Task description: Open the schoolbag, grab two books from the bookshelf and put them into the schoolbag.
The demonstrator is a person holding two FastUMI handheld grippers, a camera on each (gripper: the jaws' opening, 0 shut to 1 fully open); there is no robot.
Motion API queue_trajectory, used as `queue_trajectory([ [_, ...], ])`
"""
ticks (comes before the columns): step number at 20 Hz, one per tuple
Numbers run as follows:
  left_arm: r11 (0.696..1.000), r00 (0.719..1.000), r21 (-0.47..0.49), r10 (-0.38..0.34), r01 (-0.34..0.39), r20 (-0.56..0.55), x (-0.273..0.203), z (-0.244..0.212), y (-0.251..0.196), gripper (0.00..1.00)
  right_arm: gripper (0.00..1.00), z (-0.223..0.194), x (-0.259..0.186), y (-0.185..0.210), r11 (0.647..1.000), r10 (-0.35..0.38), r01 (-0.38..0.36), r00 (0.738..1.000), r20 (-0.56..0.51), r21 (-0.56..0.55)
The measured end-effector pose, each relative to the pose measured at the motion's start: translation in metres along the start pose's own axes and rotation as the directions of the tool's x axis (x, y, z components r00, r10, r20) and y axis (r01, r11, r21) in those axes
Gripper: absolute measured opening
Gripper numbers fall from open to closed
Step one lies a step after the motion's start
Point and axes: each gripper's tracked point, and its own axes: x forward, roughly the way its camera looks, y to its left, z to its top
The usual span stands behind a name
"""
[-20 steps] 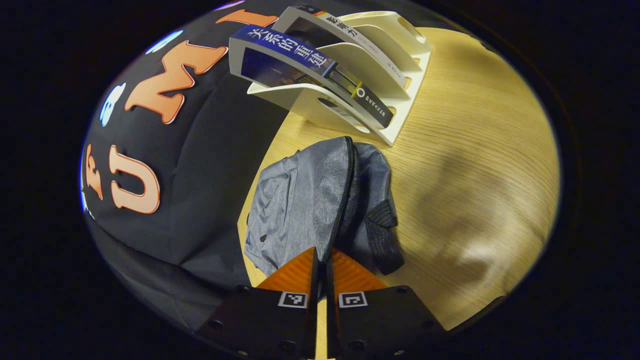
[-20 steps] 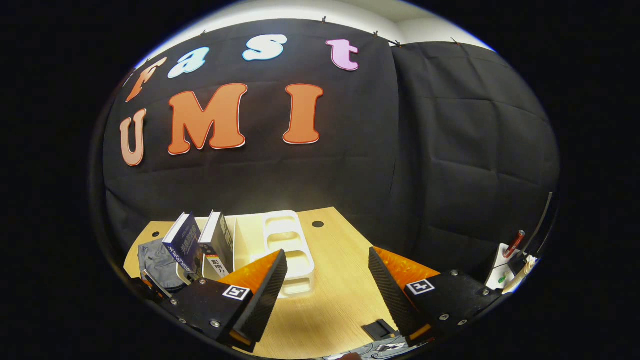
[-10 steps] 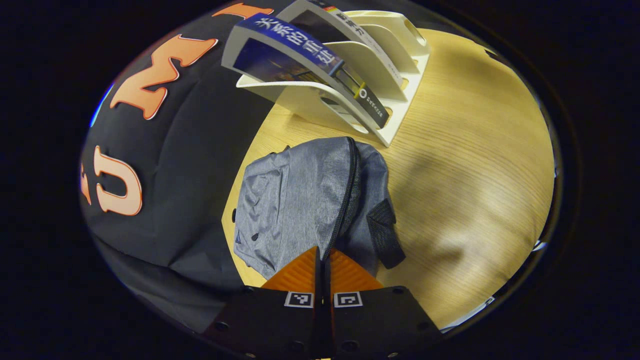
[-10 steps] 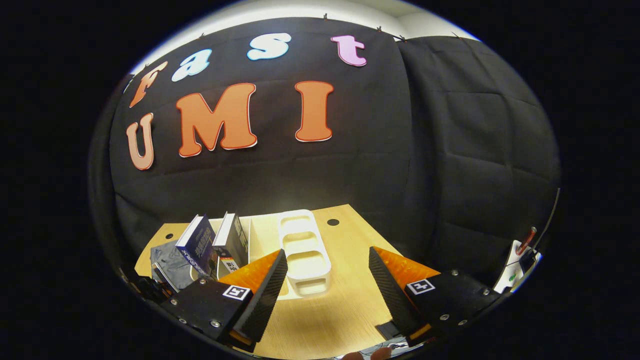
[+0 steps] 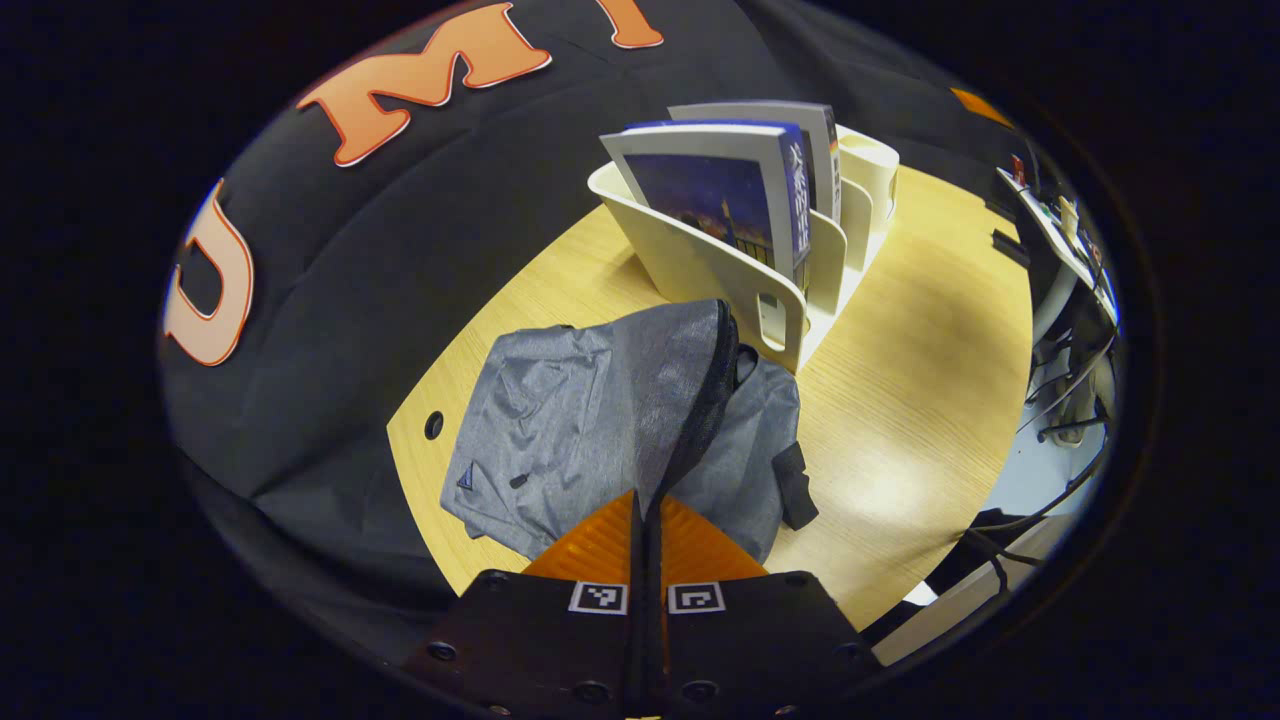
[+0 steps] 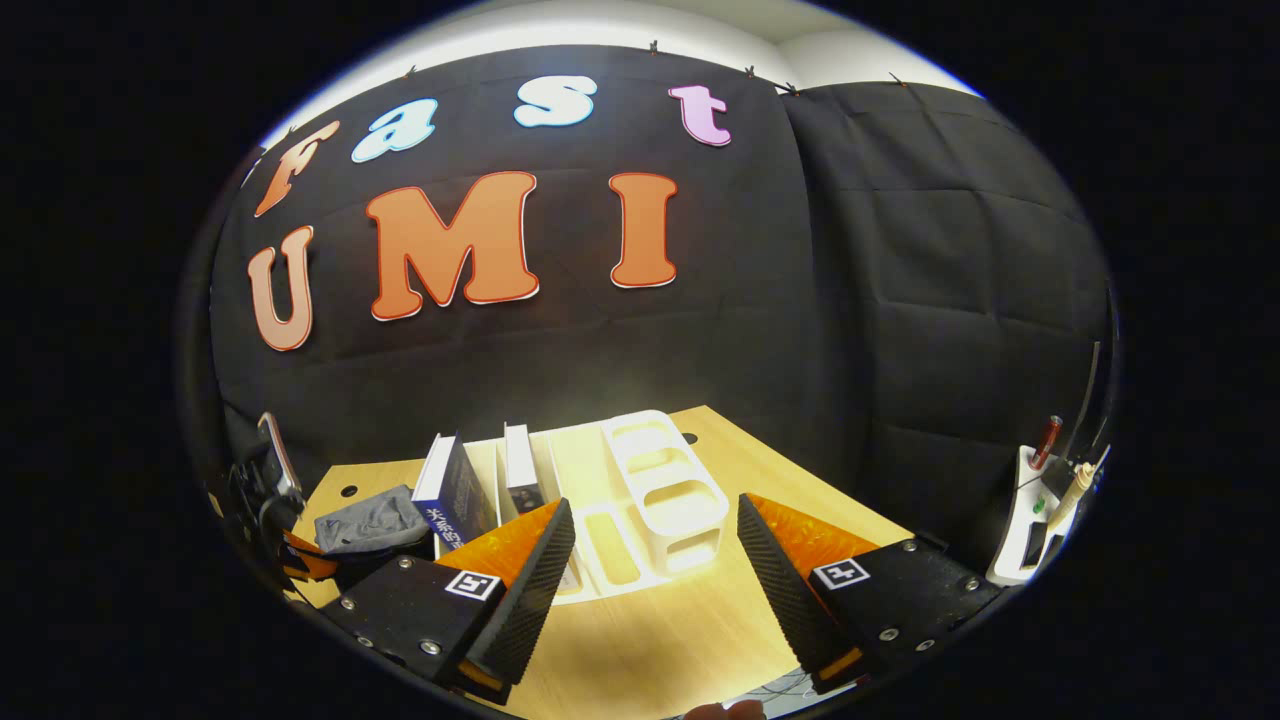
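Observation:
The grey schoolbag (image 5: 580, 410) lies on the wooden table (image 5: 920, 330), its dark zipper (image 5: 705, 400) running along a raised ridge. My left gripper (image 5: 645, 495) is shut at the near end of that zipper; the pull is hidden between the fingers. Behind the bag stands the white bookshelf (image 5: 720, 275), holding a blue book (image 5: 715, 195) and a second book (image 5: 825, 150). In the right gripper view my right gripper (image 6: 655, 515) hangs open above the table, with the bookshelf (image 6: 665, 480), blue book (image 6: 450, 490), second book (image 6: 518, 465) and schoolbag (image 6: 375, 520) beyond it.
A white stand with pens (image 6: 1035, 500) sits off the table's right end. Cables (image 5: 1060, 400) hang past the table's far edge. A cable hole (image 5: 433, 425) lies in the tabletop beside the bag. The black cloth wall runs close behind bag and shelf.
The left gripper's fingers closed at the zipper's end, then the gripper swung round and the bag's ridge rose. The right gripper shifted a little, staying open.

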Motion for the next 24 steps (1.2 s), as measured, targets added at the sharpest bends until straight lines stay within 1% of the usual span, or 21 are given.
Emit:
queue_trajectory([
  [2, 1.000, 0.999, 0.009, -0.008, 0.008, 0.031, -0.009, 0.013, 0.022, 0.01, 0.98, 0.002, -0.011, 0.012, 1.000, 0.009, -0.009, 1.000, 0.006, 0.021],
  [5, 0.999, 0.996, 0.040, 0.030, -0.033, 0.087, -0.019, 0.037, 0.057, 0.01, 0.97, 0.005, -0.018, 0.023, 1.000, 0.017, -0.017, 1.000, -0.004, 0.005],
  [7, 0.999, 0.993, 0.030, 0.038, -0.041, 0.113, -0.024, 0.049, 0.070, 0.01, 0.97, 0.008, -0.023, 0.031, 0.999, 0.037, -0.037, 0.999, -0.014, -0.018],
  [9, 0.999, 0.990, 0.012, 0.043, -0.045, 0.135, -0.030, 0.061, 0.085, 0.01, 0.98, 0.009, -0.024, 0.039, 0.998, 0.061, -0.062, 0.998, -0.033, -0.028],
  [11, 0.998, 0.986, 0.010, 0.064, -0.066, 0.151, -0.035, 0.069, 0.102, 0.01, 0.98, 0.008, -0.026, 0.051, 0.995, 0.095, -0.097, 0.994, -0.060, -0.022],
  [15, 0.998, 0.981, -0.021, 0.070, -0.067, 0.182, -0.044, 0.085, 0.122, 0.01, 0.98, 0.010, -0.026, 0.079, 0.985, 0.170, -0.172, 0.978, -0.118, -0.003],
  [17, 0.997, 0.978, -0.041, 0.069, -0.062, 0.197, -0.046, 0.089, 0.127, 0.01, 0.98, 0.014, -0.024, 0.097, 0.976, 0.217, -0.219, 0.962, -0.164, 0.003],
  [20, 0.997, 0.978, -0.056, 0.060, -0.050, 0.201, -0.046, 0.086, 0.130, 0.01, 0.98, 0.042, -0.023, 0.137, 0.946, 0.320, -0.323, 0.922, -0.218, 0.020],
  [22, 0.997, 0.978, -0.062, 0.059, -0.047, 0.202, -0.044, 0.086, 0.131, 0.01, 0.98, 0.064, -0.013, 0.158, 0.934, 0.343, -0.357, 0.900, -0.270, -0.003],
  [23, 0.997, 0.978, -0.067, 0.057, -0.044, 0.202, -0.044, 0.084, 0.131, 0.00, 0.97, 0.070, -0.008, 0.167, 0.931, 0.342, -0.364, 0.885, -0.315, -0.012],
  [24, 0.997, 0.977, -0.070, 0.054, -0.041, 0.204, -0.044, 0.084, 0.131, 0.00, 0.98, 0.078, -0.005, 0.178, 0.923, 0.358, -0.385, 0.866, -0.350, -0.009],
])
